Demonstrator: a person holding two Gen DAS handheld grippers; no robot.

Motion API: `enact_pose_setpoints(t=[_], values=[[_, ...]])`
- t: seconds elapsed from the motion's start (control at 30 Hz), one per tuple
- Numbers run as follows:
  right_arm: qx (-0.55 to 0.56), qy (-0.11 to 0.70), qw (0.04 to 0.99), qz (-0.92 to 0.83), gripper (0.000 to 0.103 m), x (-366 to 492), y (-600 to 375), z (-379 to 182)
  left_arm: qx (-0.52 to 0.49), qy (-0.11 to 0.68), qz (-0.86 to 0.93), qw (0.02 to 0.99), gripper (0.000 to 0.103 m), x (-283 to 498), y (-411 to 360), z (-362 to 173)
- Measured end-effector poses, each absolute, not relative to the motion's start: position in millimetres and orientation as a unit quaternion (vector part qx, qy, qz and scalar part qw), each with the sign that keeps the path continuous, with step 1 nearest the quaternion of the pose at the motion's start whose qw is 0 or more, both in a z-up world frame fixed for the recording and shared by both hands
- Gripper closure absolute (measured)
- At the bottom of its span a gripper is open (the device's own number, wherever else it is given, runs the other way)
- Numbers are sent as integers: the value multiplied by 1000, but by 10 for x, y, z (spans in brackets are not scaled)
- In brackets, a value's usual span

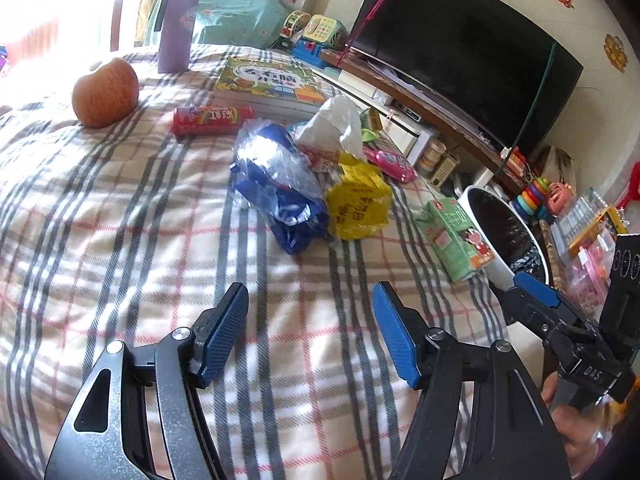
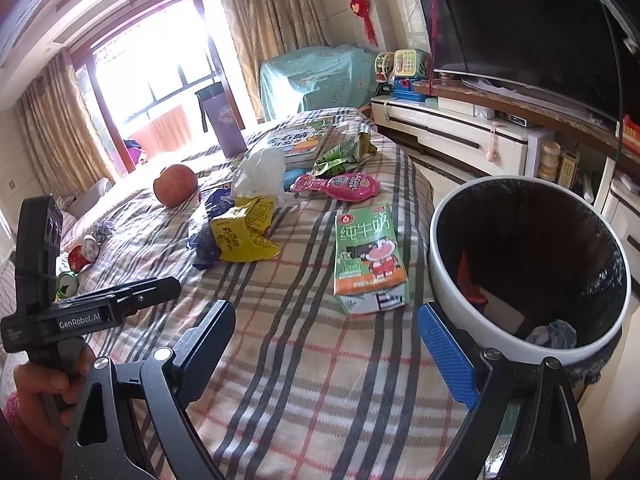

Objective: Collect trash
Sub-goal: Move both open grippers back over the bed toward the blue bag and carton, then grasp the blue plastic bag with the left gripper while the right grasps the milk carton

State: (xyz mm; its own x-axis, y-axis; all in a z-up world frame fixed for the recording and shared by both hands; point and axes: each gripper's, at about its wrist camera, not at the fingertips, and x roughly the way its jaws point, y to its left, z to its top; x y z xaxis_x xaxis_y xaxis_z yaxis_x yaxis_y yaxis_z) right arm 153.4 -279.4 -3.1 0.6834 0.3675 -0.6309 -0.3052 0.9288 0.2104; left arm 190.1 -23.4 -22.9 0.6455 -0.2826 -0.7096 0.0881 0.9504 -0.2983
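Both claws hang spread and empty over the plaid bed: the left claw faces the heap, the right claw is at the bed's edge beside the bin. A milk carton lies flat near that edge, just beside the bin. Further in, a yellow wrapper, blue wrapper and tissue sit heaped together.

Bright daylight from window, glare there; fisheye-bent edges.
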Motion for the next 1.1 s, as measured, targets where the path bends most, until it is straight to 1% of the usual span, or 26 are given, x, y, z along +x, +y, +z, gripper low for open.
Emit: enact_pose_setpoints(t=[0.07, 0.23, 0.3, 0.53, 0.57, 0.6, 0.63, 0.67, 0.7, 0.8, 0.9, 1.1], values=[[40, 354, 917, 181, 11, 1593, -2788, -40, -116, 409, -103, 899, 36, 1960, -227, -233], [21, 362, 915, 177, 18, 1785, -2751, -69, -110, 407, -96, 902, 36, 2162, -190, -234], [10, 367, 913, 176, 24, 1845, -2729, -86, -109, 408, -96, 902, 36, 2242, -184, -239], [-17, 394, 903, 168, 32, 2019, -2652, -249, -114, 414, -100, 898, 36, 2465, -168, -326], [-18, 400, 901, 166, 36, 2037, -2649, -286, -115, 414, -102, 897, 38, 2474, -171, -340], [-21, 403, 901, 161, 41, 2053, -2649, -305, -114, 415, -104, 896, 46, 2483, -180, -357], [-25, 401, 902, 155, 43, 2042, -2641, -305, -112, 418, -107, 895, 49, 2497, -197, -373], [-26, 400, 903, 154, 51, 2039, -2641, -293, -110, 421, -110, 894, 57, 2511, -211, -392], [-23, 400, 903, 156, 52, 2037, -2641, -289, -109, 423, -112, 893, 66, 2519, -218, -407], [-23, 398, 903, 157, 52, 2006, -2642, -290, -109, 419, -114, 894, 75, 2498, -215, -403], [-7, 396, 904, 163, 52, 1964, -2664, -265, -106, 411, -111, 899, 79, 2417, -191, -357], [24, 391, 902, 182, 53, 1792, -2670, -206, -112, 400, -114, 902, 80, 2151, -129, -266]])
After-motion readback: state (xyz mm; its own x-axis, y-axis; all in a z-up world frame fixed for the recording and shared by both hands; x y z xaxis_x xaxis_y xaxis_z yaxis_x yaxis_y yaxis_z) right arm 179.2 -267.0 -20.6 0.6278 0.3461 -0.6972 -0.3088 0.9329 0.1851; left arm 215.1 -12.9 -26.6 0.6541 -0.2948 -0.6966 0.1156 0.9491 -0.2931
